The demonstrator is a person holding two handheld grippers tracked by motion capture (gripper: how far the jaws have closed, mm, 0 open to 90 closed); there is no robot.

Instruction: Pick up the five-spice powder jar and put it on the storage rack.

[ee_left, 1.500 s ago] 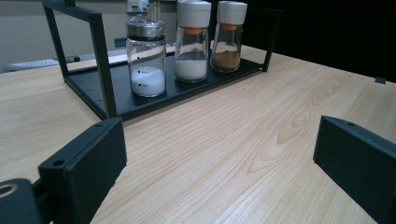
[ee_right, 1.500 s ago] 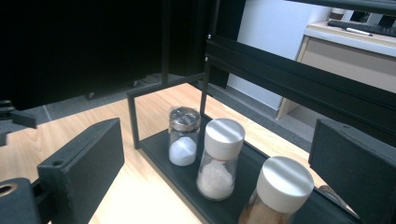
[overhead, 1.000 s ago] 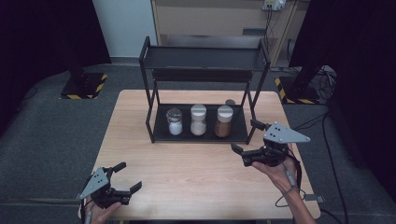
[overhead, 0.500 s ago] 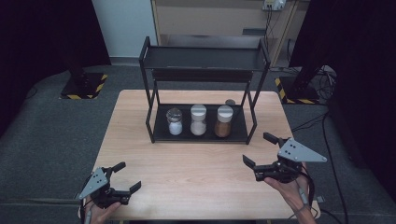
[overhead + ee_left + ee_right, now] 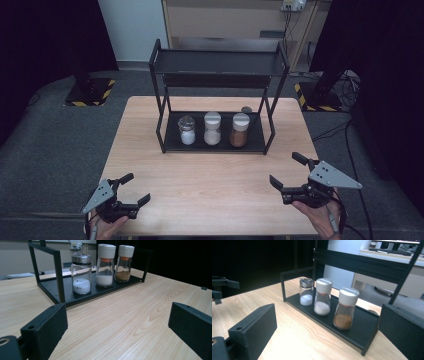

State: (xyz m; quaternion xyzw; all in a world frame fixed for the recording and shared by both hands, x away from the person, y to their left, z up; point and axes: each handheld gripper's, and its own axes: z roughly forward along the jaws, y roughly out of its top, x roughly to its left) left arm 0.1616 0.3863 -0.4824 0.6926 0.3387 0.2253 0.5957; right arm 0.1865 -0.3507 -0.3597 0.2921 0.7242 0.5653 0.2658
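Right gripper (image 5: 296, 171) and left gripper (image 5: 131, 189) both wide open, empty. Nearest: white-capped glass jar of brown spice (image 5: 239, 130) on black metal rack (image 5: 216, 146); looks light, rigid, slippery, breakable; grip mid-body.

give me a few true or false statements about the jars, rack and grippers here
1. Three jars stand in a row on the rack's bottom shelf. True.
2. The right gripper is shut on the brown spice jar. False: its jaws are open and it holds nothing.
3. The metal-lidded jar holds brown powder. False: its contents are white.
4. The left gripper is open, near the table's front edge. True.
5. The rack's top shelf holds a jar. False: it is bare.
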